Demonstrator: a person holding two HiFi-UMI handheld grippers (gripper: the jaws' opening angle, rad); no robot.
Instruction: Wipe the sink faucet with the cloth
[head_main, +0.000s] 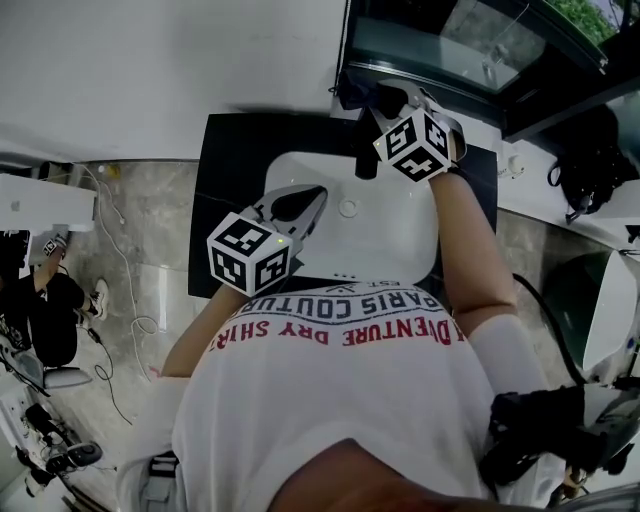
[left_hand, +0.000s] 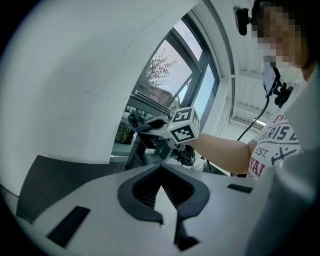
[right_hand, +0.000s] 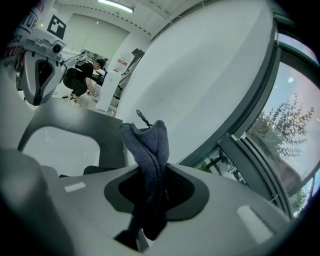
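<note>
The white sink is set in a black counter. A dark faucet stands at its far rim. My right gripper hovers over the faucet's top, shut on a dark grey-blue cloth that sticks up between the jaws of the right gripper. A thin black lever shows just behind the cloth. My left gripper hangs over the basin's left side, its jaws closed with nothing in them. From the left gripper, the cloth-topped faucet lies ahead.
A window runs behind the counter and a white wall lies to the left. A person crouches on the floor at far left among cables. A black bag and a white fixture are at the right.
</note>
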